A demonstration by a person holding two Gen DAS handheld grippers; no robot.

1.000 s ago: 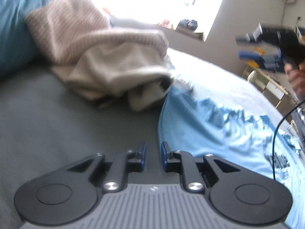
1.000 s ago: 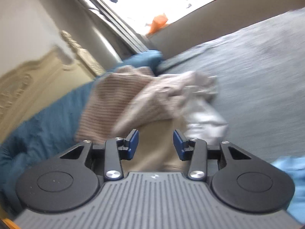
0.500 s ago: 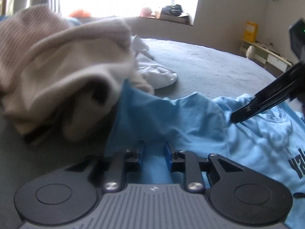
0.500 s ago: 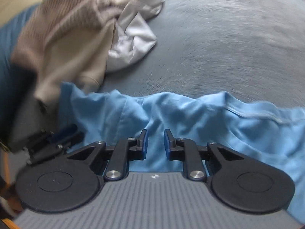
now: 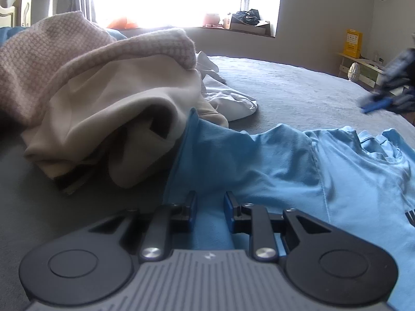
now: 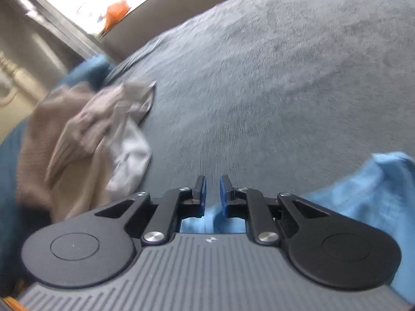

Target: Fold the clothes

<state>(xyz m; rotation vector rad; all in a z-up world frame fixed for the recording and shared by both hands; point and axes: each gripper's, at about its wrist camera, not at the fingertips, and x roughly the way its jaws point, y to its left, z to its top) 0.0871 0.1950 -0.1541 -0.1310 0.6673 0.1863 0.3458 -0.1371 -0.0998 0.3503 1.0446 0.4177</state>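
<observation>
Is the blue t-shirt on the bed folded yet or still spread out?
Spread out, not folded. In the left wrist view the blue t-shirt lies open on the grey bed, sleeve, collar and chest print showing, wrinkled.

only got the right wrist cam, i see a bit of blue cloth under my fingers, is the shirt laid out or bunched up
observer: Mostly laid out. The blue shirt lies on the bed with its collar and some dark print showing.
operator: wheres the left gripper
observer: The left gripper sits low over the shirt's sleeve, jaws slightly apart. I can't tell whether it pinches the cloth.
operator: sleeve clear of the other clothes
observer: No, the sleeve's end rests against the beige clothes pile.
</observation>
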